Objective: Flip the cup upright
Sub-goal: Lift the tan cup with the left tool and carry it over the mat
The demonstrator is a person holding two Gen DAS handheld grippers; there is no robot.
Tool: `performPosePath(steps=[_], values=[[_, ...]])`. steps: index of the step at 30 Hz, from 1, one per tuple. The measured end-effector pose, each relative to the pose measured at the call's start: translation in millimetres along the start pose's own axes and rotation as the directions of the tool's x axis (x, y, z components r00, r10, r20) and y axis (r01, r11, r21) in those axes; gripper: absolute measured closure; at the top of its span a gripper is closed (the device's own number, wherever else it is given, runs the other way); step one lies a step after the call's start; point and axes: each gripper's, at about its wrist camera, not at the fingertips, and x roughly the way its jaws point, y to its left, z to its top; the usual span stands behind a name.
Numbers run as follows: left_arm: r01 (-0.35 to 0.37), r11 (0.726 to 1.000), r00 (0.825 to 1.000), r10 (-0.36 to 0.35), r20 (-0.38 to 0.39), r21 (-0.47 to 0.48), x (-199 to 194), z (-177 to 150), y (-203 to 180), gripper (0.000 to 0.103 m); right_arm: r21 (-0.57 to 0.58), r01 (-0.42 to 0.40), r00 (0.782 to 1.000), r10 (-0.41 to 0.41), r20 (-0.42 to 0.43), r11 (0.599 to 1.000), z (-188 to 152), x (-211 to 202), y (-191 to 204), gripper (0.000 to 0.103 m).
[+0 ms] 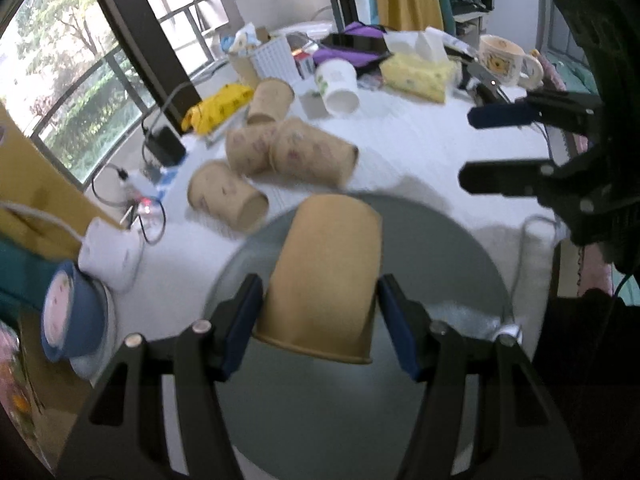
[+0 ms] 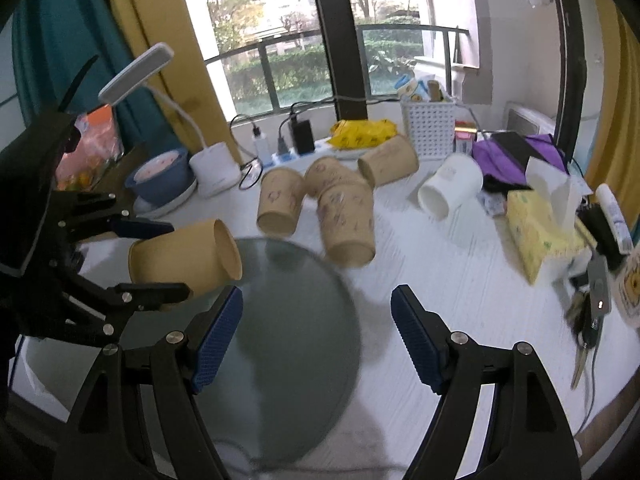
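Observation:
My left gripper (image 1: 318, 314) is shut on a plain brown paper cup (image 1: 326, 276) and holds it above the round grey tray (image 1: 440, 264). In the right wrist view the cup (image 2: 184, 258) lies sideways in the left gripper (image 2: 176, 258), its mouth facing right. My right gripper (image 2: 316, 336) is open and empty over the tray (image 2: 296, 344); it also shows in the left wrist view (image 1: 468, 148) at the right. Several printed brown cups (image 1: 280, 156) and a white cup (image 1: 338, 86) lie on their sides on the white table (image 1: 420, 148) behind the tray.
At the back are a white basket (image 1: 276, 56), a yellow tissue box (image 1: 416, 74), a mug (image 1: 504, 60), purple cloth (image 2: 516, 156) and a yellow packet (image 1: 220, 106). At the left are a desk lamp (image 2: 208, 164), a blue bowl (image 1: 68, 320) and chargers (image 2: 300, 136). Keys (image 2: 588, 320) lie at the right.

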Motion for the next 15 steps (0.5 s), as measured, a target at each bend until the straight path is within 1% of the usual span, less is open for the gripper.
performPosePath(steps=[8,10,15], values=[[0.016,0.999,1.0,-0.016,-0.021,-0.034,-1,-35,-16,0.042,-0.015,-0.022,0.999,0.022,-0.038,1.0,-27,-1,16,0.024],[0.016,0.999,0.999,-0.016,-0.032,-0.03,2,-41,-20,0.042,-0.019,-0.021,0.999,0.02,-0.05,1.0,-32,1,17,0.024],[-0.005,1.0,0.998,0.006,-0.06,0.016,14,-49,-36,0.042,-0.02,-0.017,0.997,0.016,-0.07,1.0,-44,3,17,0.024]])
